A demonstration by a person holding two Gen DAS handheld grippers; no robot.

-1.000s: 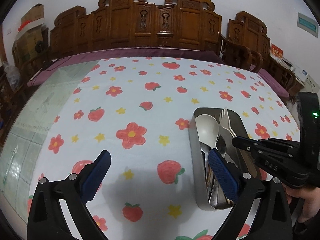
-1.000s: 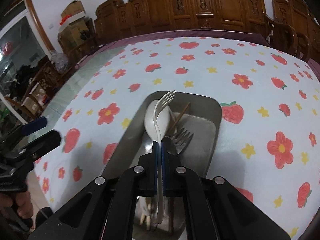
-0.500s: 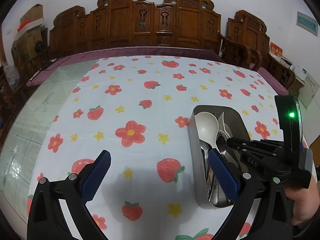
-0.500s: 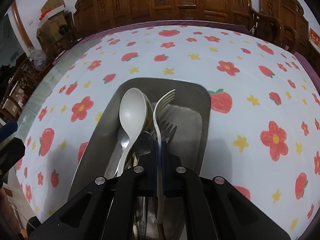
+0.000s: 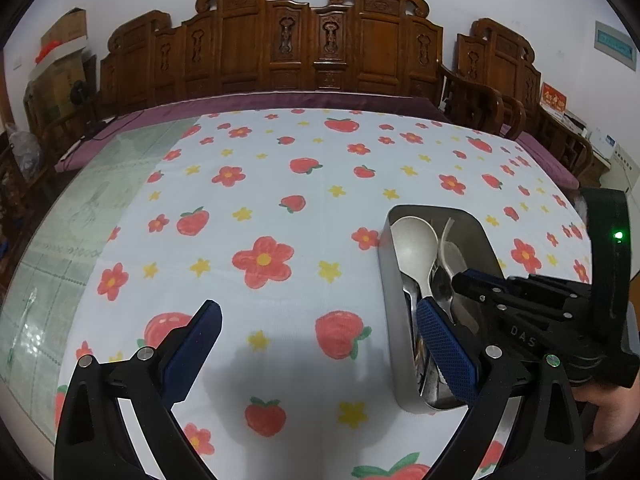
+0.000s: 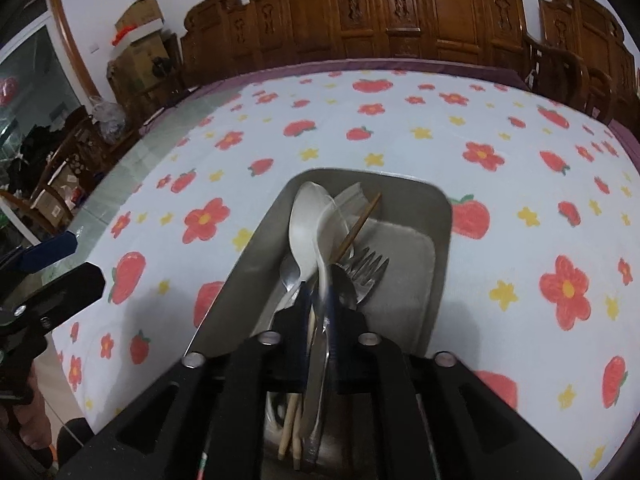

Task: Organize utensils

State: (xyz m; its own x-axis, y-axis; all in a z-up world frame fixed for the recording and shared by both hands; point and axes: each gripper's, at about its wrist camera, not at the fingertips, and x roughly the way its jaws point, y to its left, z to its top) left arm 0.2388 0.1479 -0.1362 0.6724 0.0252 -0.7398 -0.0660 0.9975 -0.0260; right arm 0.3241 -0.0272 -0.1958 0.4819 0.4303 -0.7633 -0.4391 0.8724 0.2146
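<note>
A metal tray (image 6: 440, 216) (image 5: 386, 272) sits on the flowered tablecloth and holds a white spoon (image 6: 306, 224) (image 5: 414, 244), a metal fork (image 6: 366, 270), metal spoons, and wooden chopsticks (image 6: 358, 228). My right gripper (image 6: 318, 300) is low over the tray's near end with its jaws slightly parted around the blurred white plastic fork (image 6: 330, 232); the grip looks loose. It also shows in the left wrist view (image 5: 460, 278). My left gripper (image 5: 320, 328) is open and empty above the cloth, left of the tray.
The tablecloth (image 5: 280, 200) covers most of the table, with a bare glass strip (image 5: 60, 240) at the left. Carved wooden chairs (image 5: 304, 40) line the far side. Boxes and clutter (image 6: 132, 44) stand at the left.
My right gripper has lowered the white fork into the tray and its jaws have parted slightly; the fork now tilts among the utensils. The left gripper has stayed put.
</note>
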